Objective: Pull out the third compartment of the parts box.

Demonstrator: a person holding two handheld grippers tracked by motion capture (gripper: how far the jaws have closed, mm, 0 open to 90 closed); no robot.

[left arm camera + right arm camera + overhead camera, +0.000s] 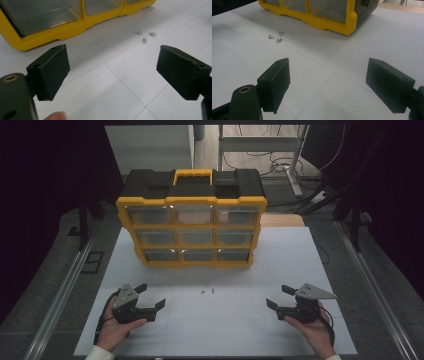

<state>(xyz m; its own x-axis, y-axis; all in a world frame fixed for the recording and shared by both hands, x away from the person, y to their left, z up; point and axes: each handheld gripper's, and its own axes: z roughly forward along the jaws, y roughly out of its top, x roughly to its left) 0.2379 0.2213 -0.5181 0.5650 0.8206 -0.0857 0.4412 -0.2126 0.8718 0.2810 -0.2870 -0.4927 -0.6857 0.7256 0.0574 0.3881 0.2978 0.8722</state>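
Bare table (220,320) between both tools; organizer (192,227) blocks beyond the screws (207,289)

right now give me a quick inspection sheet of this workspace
surface: white flat table top, thin grid lines, bare between the grippers
job's things: three small silver metal screws lying loose in front of the yellow and black plastic organiser case with nine clear drawers, which stands upright, drawers shut
clutter: nothing seen
grippers: left hand-held gripper and right hand-held gripper both open, empty, held low near the table, either side of the screws
cables: black cable trails from the left gripper; more wires on the floor behind
surroundings: dark room, metal desk legs beyond the table
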